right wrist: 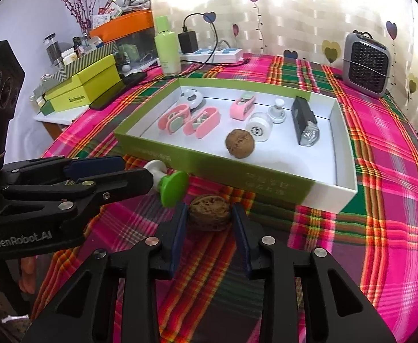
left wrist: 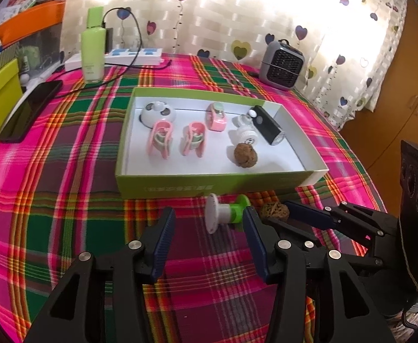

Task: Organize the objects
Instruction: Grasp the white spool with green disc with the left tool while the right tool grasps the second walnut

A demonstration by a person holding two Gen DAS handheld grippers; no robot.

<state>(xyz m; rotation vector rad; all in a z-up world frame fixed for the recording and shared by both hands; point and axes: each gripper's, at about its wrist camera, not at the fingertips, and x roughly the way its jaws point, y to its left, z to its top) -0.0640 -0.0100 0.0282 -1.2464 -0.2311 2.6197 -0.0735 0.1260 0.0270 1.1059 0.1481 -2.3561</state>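
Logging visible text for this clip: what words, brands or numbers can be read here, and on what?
"GenRobot.AI" on the left gripper, on the side of its body.
Print on the green tray, front wall: blurred, unreadable.
Word on the yellow-green box: too blurred to read.
Small print on the green bottle: too small to read.
Nothing else legible.

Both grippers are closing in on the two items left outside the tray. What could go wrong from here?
The walnut is round and sits between the right gripper pads, so it may squirt out. The left gripper works close beside it at the green-and-white spool; the grippers could bump. Either load could clip the tray wall.
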